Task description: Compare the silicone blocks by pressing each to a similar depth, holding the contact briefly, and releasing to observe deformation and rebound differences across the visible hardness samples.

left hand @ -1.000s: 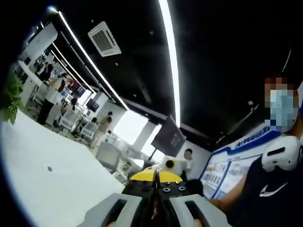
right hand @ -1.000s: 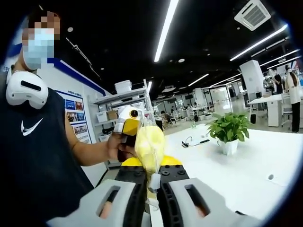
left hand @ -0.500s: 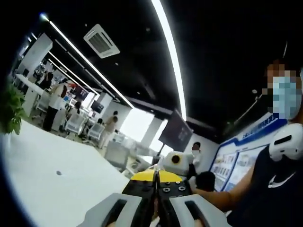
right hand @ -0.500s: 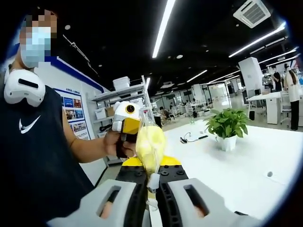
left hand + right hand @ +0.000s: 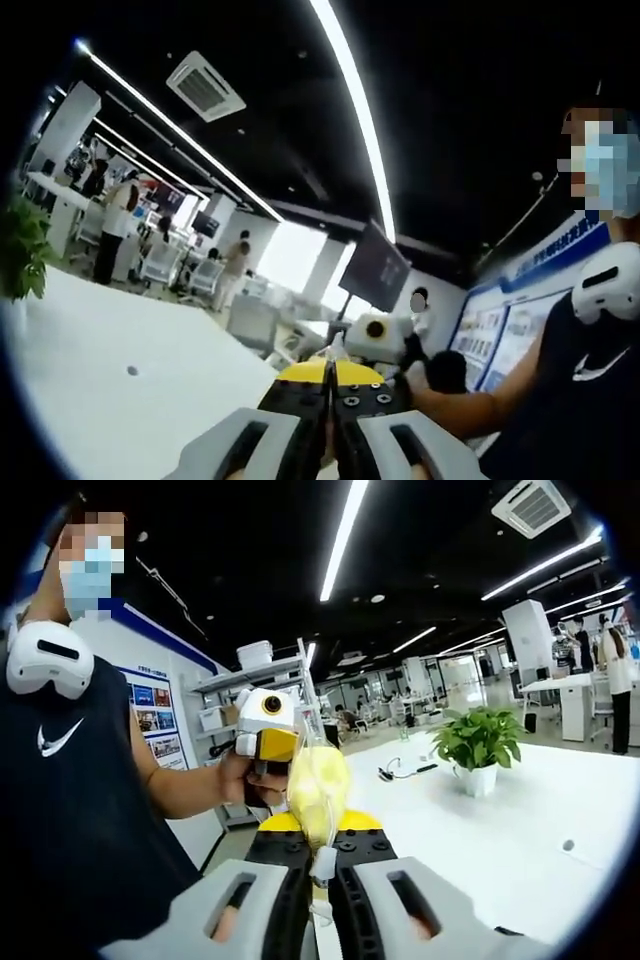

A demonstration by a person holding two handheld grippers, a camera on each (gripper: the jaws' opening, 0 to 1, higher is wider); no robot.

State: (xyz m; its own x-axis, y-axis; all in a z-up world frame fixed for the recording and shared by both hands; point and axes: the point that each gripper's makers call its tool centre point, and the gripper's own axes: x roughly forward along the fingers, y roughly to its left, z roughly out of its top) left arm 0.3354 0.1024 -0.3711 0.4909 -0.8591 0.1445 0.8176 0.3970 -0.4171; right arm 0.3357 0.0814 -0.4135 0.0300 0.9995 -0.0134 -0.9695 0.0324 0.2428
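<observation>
My right gripper (image 5: 320, 842) is held up in the air, shut on a soft yellow piece in clear wrapping (image 5: 318, 780) that stands up from between its jaws. Behind it in the right gripper view, a hand holds my left gripper (image 5: 265, 725), a white and yellow body facing the camera. In the left gripper view my left gripper (image 5: 330, 372) has its yellow-tipped jaws shut together, and I see nothing clear between them. Beyond them a hand holds my right gripper (image 5: 372, 340). No silicone blocks lie on the table.
A wide white table (image 5: 500, 840) (image 5: 120, 400) carries a potted plant (image 5: 478, 750) and a cable. The person in a dark shirt (image 5: 70, 810) stands close by. Shelves (image 5: 260, 695), a dark screen (image 5: 378, 268) and people at far desks lie beyond.
Both cameras have drifted slightly. The left gripper sits a bit higher in the right gripper view. The yellow piece stays clamped in the right gripper.
</observation>
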